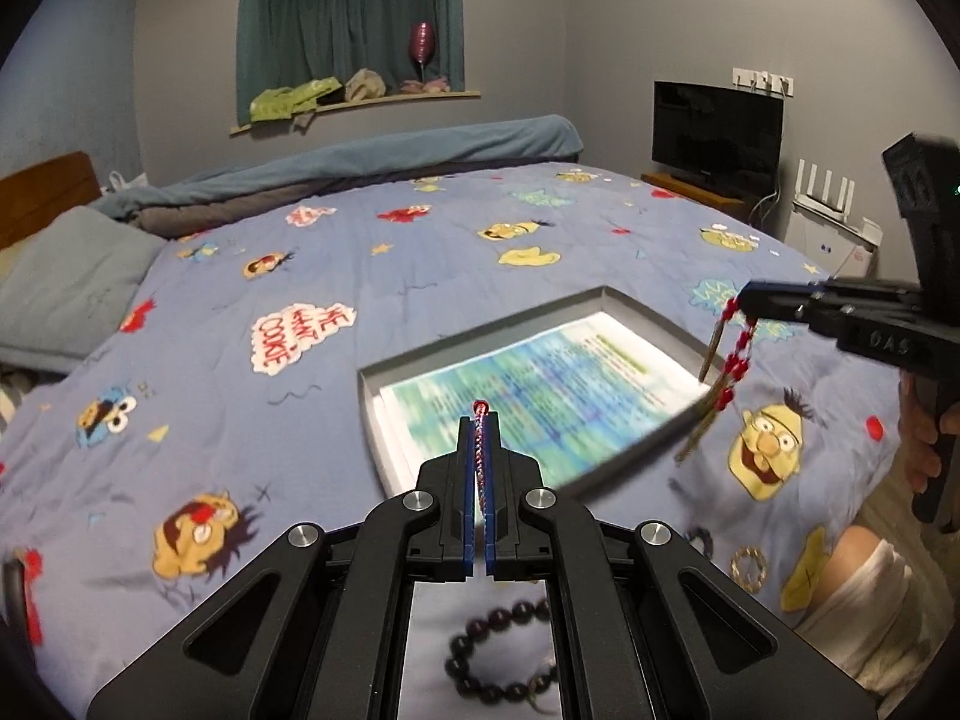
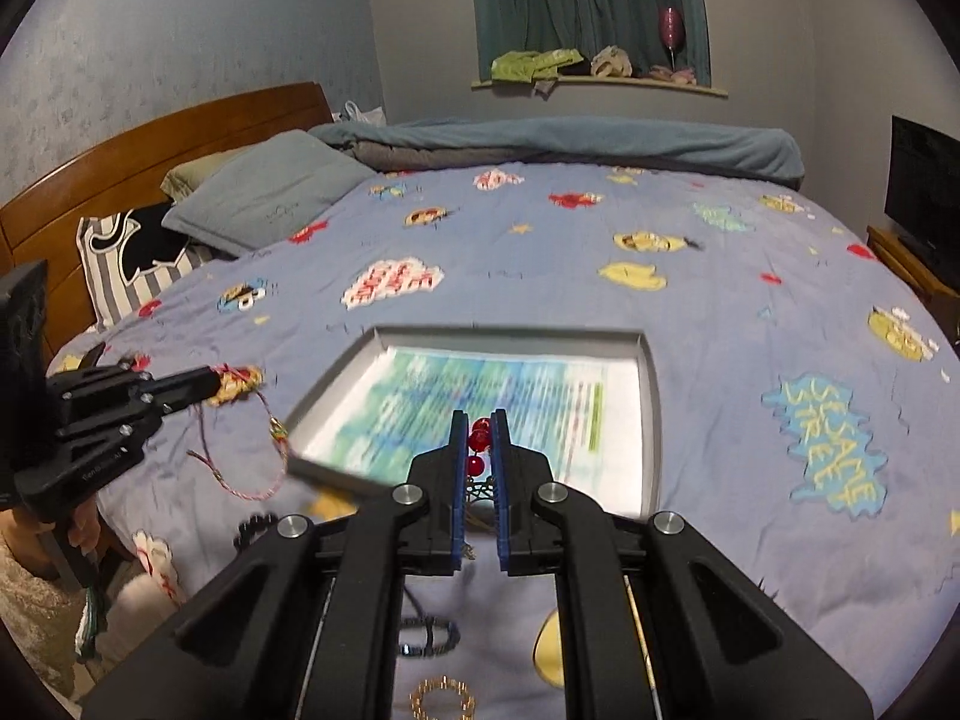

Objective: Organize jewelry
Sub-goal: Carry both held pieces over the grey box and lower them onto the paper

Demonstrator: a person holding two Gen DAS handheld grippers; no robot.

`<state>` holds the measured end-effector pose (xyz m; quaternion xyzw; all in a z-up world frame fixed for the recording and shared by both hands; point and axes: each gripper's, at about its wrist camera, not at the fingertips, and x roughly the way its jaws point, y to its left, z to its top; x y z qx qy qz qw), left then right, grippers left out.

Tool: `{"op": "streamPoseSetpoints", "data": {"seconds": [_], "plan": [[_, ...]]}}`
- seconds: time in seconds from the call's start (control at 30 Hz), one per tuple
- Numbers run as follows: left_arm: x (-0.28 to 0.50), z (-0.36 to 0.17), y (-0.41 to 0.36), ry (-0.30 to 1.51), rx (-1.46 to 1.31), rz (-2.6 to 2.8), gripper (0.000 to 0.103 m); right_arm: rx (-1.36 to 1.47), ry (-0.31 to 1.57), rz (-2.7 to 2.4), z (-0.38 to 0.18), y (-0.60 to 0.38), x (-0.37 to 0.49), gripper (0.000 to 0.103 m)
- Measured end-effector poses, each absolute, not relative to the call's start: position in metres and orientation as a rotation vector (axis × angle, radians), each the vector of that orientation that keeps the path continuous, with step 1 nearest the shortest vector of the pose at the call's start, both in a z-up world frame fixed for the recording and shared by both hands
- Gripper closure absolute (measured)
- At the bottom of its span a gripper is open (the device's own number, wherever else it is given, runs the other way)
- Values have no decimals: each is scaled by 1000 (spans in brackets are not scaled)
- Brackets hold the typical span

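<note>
A shallow grey box (image 1: 645,309) (image 2: 651,372) lined with printed paper lies on the bed. My left gripper (image 1: 480,420) (image 2: 213,384) is shut on a thin braided red cord bracelet (image 1: 479,447) (image 2: 264,468), which hangs in a loop left of the box. My right gripper (image 2: 479,420) (image 1: 744,300) is shut on a red bead bracelet (image 2: 477,438) (image 1: 735,360) with brown tassels, which dangles over the box's right edge. A dark bead bracelet (image 1: 501,660) (image 2: 429,636) and a gold ring-shaped bracelet (image 1: 748,567) (image 2: 441,699) lie on the cover near the bed's front edge.
The bed has a blue cartoon-print cover (image 1: 240,420), pillows (image 2: 264,192) and a wooden headboard (image 2: 150,144) at the left, a rolled blanket (image 1: 372,162) at the back. A TV (image 1: 717,132) stands at the right. The person's knee (image 1: 864,588) is at the front edge.
</note>
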<state>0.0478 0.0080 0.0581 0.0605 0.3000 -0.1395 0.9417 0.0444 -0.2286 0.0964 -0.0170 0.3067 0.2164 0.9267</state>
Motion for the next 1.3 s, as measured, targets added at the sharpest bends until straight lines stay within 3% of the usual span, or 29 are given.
{"op": "streamPoseSetpoints", "data": {"seconds": [0.33, 0.7, 1.03, 1.3], "plan": [[135, 53, 10, 663, 111, -251, 100, -27, 587, 364, 117, -223, 116, 96], [209, 10, 9, 748, 35, -211, 100, 89, 666, 298, 60, -237, 194, 96], [244, -42, 2, 916, 85, -167, 100, 14, 818, 227, 20, -234, 227, 96], [241, -42, 1, 909, 94, -154, 100, -29, 848, 213, 6, -226, 222, 96]]}}
